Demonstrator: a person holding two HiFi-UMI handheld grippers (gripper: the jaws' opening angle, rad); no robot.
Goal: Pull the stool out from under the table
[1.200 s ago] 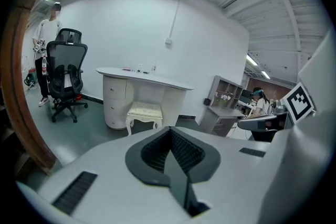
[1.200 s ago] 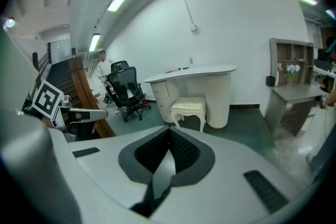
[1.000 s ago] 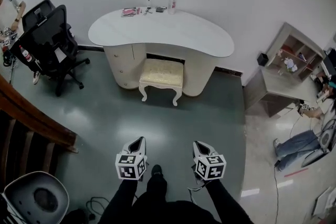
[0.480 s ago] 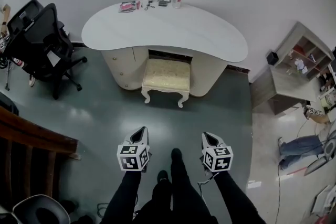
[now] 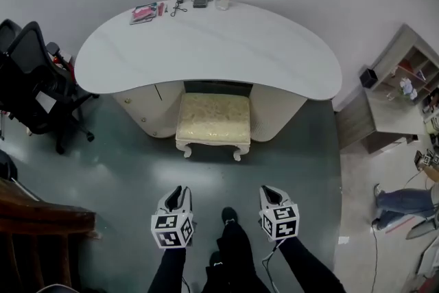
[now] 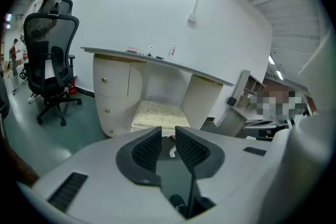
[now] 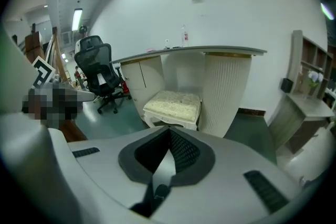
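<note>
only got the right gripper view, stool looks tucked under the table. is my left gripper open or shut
Observer: The left gripper has its jaws opening, with a narrow gap and nothing between them.
Operator: how close are both to the stool
Observer: In the head view, the left and the right gripper both hang well short of the stool, with bare floor between.
Operator: how deep is it tucked
Observer: From above, only the rear of the seat sits under the table top. Both front legs stand out on the floor.
</note>
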